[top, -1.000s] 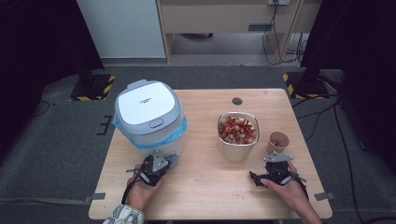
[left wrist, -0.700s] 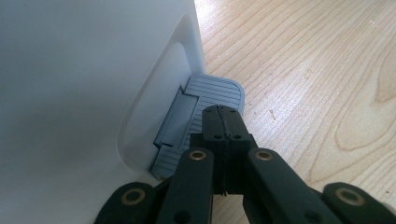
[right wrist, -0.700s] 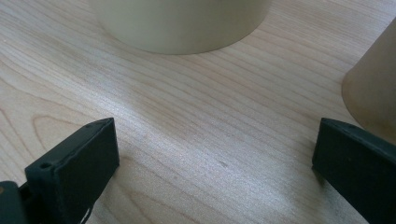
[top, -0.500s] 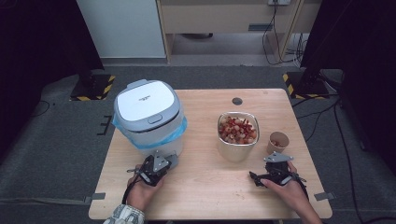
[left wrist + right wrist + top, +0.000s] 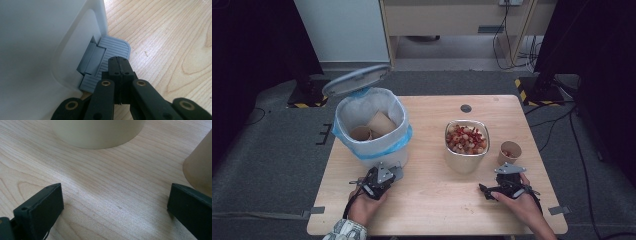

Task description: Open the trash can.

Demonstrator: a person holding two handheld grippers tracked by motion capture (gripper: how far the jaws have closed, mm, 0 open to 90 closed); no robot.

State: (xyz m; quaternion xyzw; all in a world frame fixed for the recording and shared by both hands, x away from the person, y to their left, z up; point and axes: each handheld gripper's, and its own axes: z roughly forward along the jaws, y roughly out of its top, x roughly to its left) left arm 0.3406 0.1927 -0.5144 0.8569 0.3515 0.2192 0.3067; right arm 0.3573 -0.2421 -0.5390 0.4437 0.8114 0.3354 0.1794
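Pressing on the grey pedal at the foot of the bin, the left gripper has its jaws clenched together with nothing between them; the left gripper view shows this contact clearly. From the high view the pedal is a small grey piece at the near side of the bin, and the left gripper is just beside it.

The high view shows what the gripper views cannot: the lid stands raised at the far side of the bin, and the inside is visible. The bin is lined with a blue bag, and two brown paper cups lie in it.

On the right half of the table a bowl holds red and pale pieces of food. A small paper cup stands just right of it, with something red inside.

The right gripper rests on the table near the bowl. The right gripper view shows its jaws released and wide apart, with only bare wood between them. Beyond them are the base of the bowl and, at the right, the wall of the cup.
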